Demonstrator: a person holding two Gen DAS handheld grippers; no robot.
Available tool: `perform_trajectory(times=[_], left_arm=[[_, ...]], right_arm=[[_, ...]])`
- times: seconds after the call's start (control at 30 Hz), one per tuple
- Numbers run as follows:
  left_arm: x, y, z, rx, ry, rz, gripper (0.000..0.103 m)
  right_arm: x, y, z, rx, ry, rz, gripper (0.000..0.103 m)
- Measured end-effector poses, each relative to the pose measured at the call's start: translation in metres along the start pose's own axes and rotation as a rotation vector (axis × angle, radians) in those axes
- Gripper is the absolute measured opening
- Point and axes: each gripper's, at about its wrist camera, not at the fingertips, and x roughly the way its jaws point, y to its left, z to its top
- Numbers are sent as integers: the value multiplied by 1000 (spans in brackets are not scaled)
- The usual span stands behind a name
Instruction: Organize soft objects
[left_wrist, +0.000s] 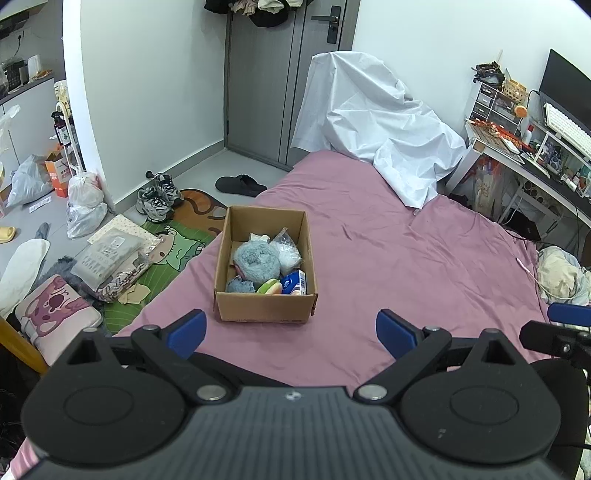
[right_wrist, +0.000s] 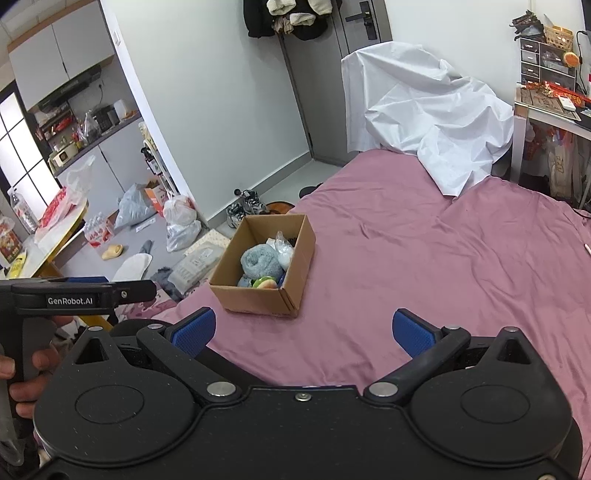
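A: where's the soft stuff?
B: all in the cardboard box (left_wrist: 264, 306) on the bed (left_wrist: 388, 258), ahead of both grippers. Left gripper (left_wrist: 290, 332) and right gripper (right_wrist: 303, 332): jaws wide apart, holding nothing.

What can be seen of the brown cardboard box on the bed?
The brown cardboard box is a small open-topped corrugated carton, flaps out of sight, standing upright on the mauve bedsheet near the bed's floor-side edge. Its walls look plain apart from faint marks low on the near face. Inside lie a fluffy grey-blue plush, a crinkled clear plastic bag, a blue tissue packet and a green-and-peach soft toy. Neither gripper touches it; both stand open, short of it.
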Motion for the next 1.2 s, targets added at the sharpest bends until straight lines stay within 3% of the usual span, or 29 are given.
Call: perform_trajectory(times=[1.2], left_arm=[[-3, -4, 2, 1, 1, -10, 98]], right_arm=[[-2, -4, -1, 21, 15, -28, 103]])
